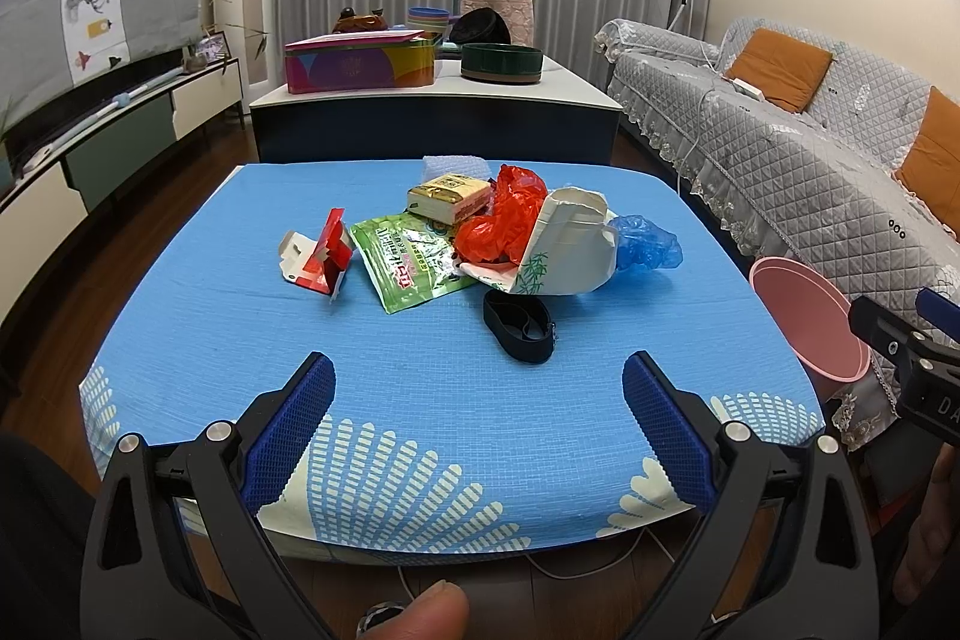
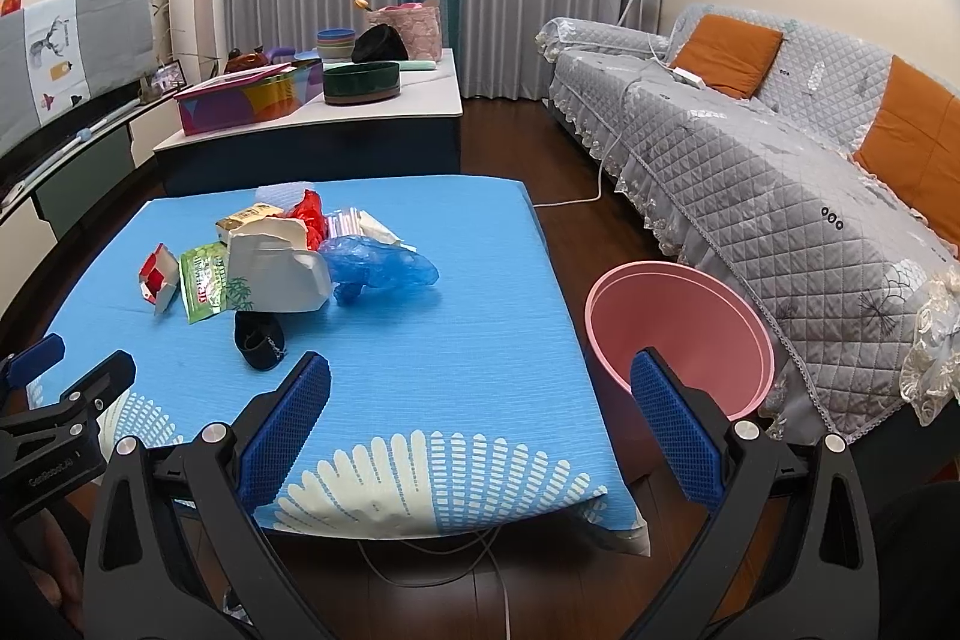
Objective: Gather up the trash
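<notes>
Blue cloth covered the low table (image 1: 252,328) in a living room with a grey quilted sofa (image 1: 798,148) at right. From the left wrist, the left gripper (image 1: 478,370) hovered spread and empty over the near edge, well short of the trash: a red-and-white carton (image 1: 318,256), green snack pouch (image 1: 408,262), red plastic bag (image 1: 504,214), torn white paper bag (image 1: 570,250), blue plastic bag (image 1: 651,244) and black strap (image 1: 519,325). From the right wrist, the right gripper (image 2: 480,370) was likewise spread and empty, its right finger before the pink bin (image 2: 678,328) standing on the floor beside the table.
</notes>
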